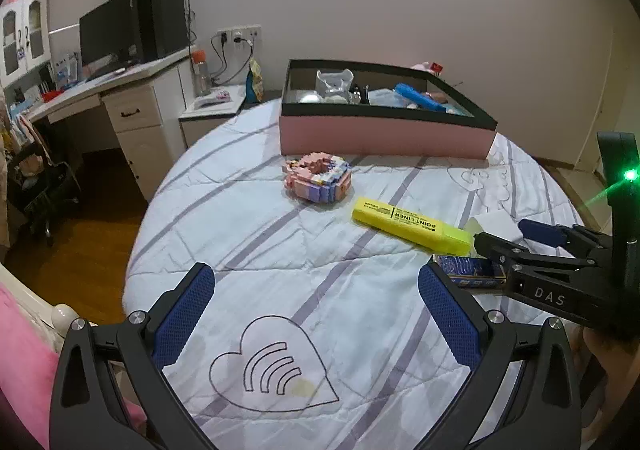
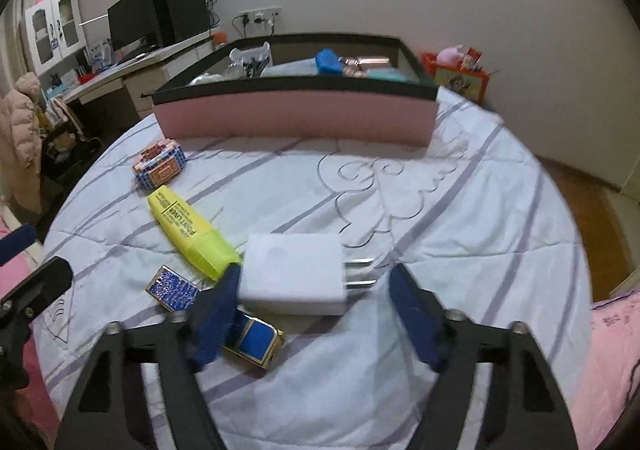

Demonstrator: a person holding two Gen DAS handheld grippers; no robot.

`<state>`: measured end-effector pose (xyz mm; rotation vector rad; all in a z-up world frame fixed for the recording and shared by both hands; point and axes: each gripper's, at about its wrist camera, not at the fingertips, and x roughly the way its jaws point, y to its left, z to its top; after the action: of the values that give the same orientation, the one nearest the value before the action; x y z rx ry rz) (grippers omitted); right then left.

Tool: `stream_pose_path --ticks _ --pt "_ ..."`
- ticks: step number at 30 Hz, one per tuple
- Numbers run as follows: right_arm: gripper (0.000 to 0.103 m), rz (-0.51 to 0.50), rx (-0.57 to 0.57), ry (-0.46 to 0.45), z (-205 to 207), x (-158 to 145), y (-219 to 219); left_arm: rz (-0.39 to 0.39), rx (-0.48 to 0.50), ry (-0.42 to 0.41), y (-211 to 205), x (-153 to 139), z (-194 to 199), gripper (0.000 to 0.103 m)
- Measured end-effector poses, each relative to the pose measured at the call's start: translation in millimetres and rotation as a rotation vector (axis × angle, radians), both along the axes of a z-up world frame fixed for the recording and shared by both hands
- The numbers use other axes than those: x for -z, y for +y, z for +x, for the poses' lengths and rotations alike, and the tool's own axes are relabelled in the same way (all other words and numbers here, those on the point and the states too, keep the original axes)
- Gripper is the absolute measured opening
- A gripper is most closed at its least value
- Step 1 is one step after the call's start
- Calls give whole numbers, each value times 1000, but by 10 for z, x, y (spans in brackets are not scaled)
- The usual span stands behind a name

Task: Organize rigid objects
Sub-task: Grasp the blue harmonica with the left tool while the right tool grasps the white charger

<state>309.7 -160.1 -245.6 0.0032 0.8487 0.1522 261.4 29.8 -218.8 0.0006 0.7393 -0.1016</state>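
On the striped bedspread lie a white plug charger (image 2: 294, 274), a yellow highlighter (image 2: 188, 234), a small blue-and-gold case (image 2: 172, 288) and a pink block-built model (image 2: 160, 166). My right gripper (image 2: 316, 278) is open and straddles the charger. Its left finger sits at the charger's edge, while its right finger stands clear of the prongs. My left gripper (image 1: 316, 274) is open over bare cloth with nothing between its fingers. From the left wrist, the highlighter (image 1: 412, 226), the model (image 1: 318, 178), the case (image 1: 468, 268) and the right gripper (image 1: 504, 234) show ahead and to the right.
A pink box with a black rim (image 1: 384, 134) stands at the far side of the bed and holds several items. A desk with a monitor (image 1: 108, 30) and a nightstand (image 1: 212, 106) are at the left. Wooden floor lies beyond the bed's edges. A pink blanket (image 2: 612, 350) lies at the right.
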Motion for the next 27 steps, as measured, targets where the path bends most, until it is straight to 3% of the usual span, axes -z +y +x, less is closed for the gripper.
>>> stream_pose_path --ticks 5,9,19,27 --pt "67 -7 -33 2 24 -7 -9 1 26 16 -130 55 76 103" --pt "67 -13 11 -7 17 -20 -171 3 61 27 -260 68 100 103" --pt "67 41 64 -7 36 -25 -632 14 227 74 -982 163 76 103" --pt "67 77 42 -14 41 -2 -700 11 173 132 -1132 319 177 103"
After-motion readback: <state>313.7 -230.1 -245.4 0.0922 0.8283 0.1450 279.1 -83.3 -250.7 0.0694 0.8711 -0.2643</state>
